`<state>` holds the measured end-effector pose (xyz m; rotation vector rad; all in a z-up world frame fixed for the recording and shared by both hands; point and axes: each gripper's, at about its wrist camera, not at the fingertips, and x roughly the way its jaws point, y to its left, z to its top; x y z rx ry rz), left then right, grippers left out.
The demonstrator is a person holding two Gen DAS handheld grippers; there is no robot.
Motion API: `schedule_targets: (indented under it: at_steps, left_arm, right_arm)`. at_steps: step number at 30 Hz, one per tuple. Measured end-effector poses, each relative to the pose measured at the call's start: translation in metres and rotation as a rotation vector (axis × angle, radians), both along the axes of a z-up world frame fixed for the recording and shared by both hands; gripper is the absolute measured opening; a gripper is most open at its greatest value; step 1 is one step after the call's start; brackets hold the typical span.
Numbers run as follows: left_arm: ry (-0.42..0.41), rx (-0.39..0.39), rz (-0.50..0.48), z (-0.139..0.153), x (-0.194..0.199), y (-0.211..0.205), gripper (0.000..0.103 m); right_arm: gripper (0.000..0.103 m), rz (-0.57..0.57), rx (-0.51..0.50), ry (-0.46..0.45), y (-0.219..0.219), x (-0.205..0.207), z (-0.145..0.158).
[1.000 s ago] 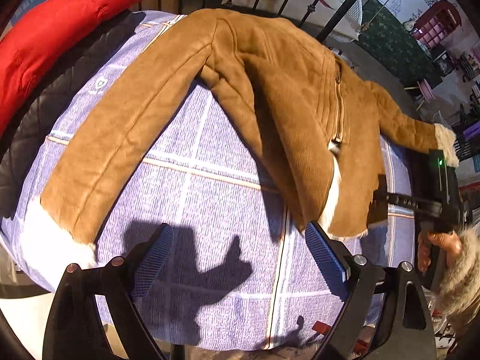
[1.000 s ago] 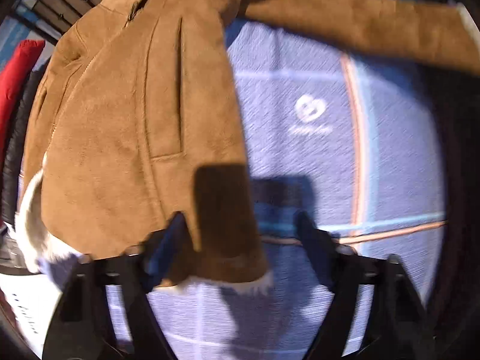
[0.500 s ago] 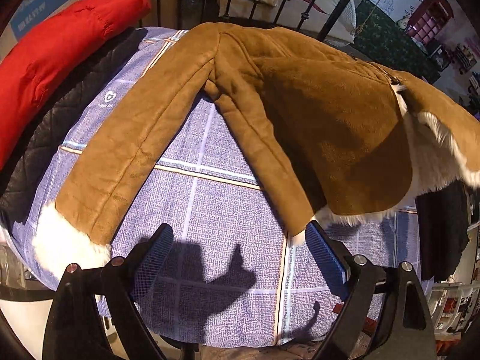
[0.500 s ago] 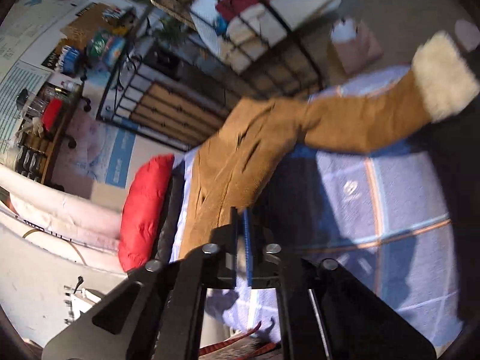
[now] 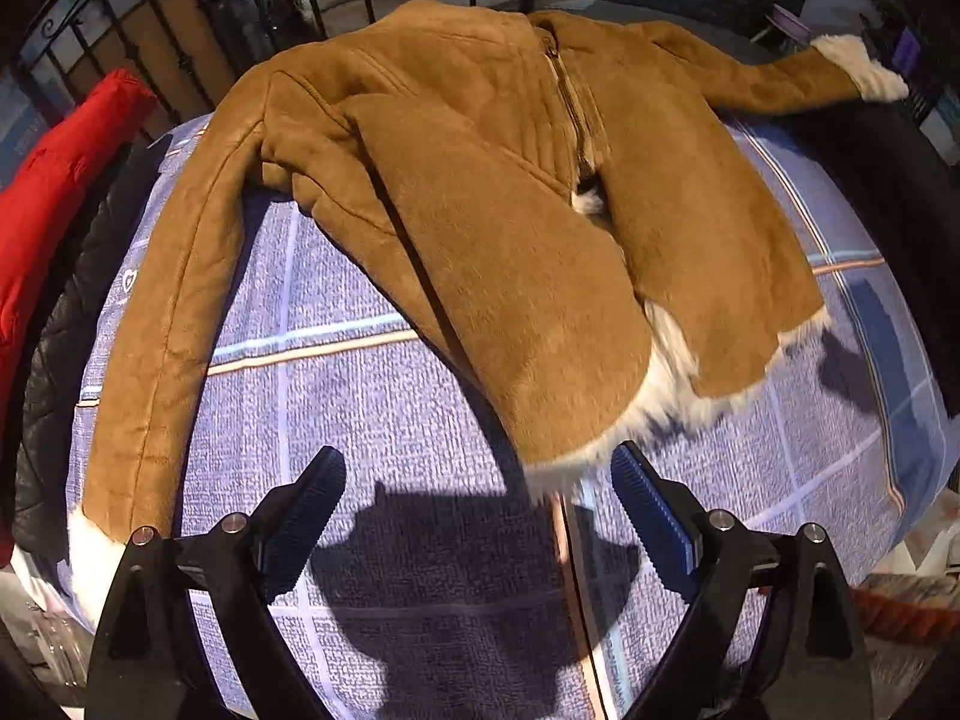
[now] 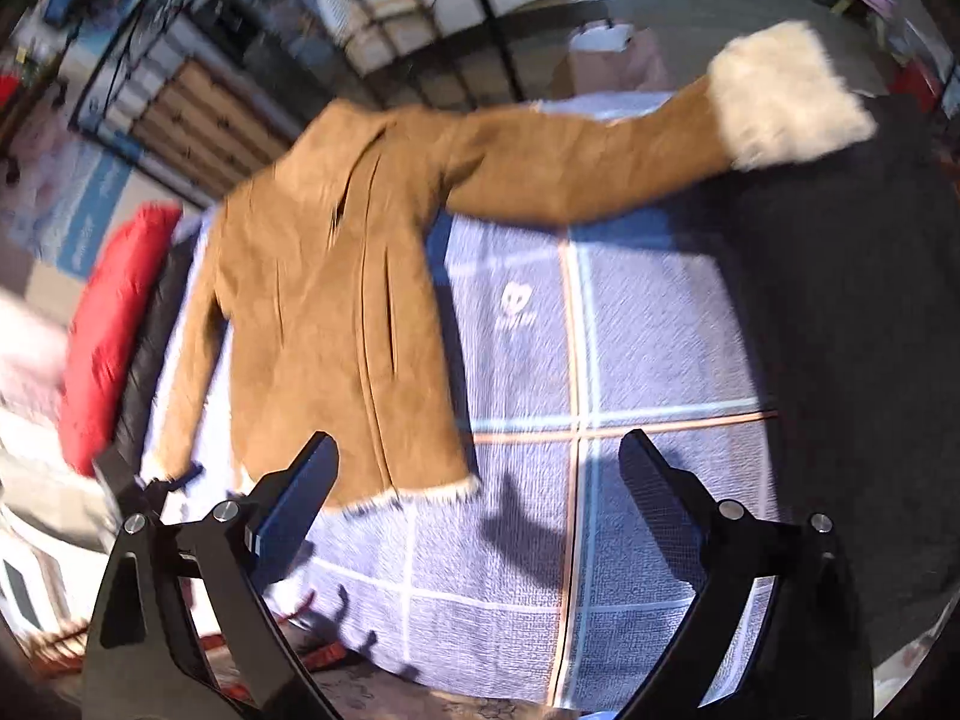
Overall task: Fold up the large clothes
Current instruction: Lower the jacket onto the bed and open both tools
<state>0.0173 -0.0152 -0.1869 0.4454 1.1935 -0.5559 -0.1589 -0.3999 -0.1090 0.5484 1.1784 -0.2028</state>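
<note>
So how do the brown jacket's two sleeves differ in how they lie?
The left-hand sleeve runs down the checked blanket toward the camera, its white cuff at the near edge. The right-hand sleeve stretches sideways at the far end, its cuff over dark fabric. Both are tan with fluffy white cuffs.

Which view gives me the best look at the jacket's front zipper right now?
The left wrist view. The zipper runs sharp and unobstructed down the chest of the tan jacket, ending at white fur. In the right wrist view the jacket is motion-blurred and seen obliquely; only dark seam-like lines show, and I cannot tell which is the zipper.
</note>
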Motion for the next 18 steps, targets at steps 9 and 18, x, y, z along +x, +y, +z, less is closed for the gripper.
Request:
schedule_targets:
  at_steps: [9,18]
  left_arm:
    - [0.081,-0.051,0.167,0.004,0.01,0.038,0.088]
    - [0.085,-0.052,0.228,0.009,0.017,0.048,0.088]
  right_arm:
    - [0.093,0.742,-0.672,0.041,0.194,0.004,-0.111]
    - [0.029,0.849,-0.737,0.041,0.193,0.022,-0.13]
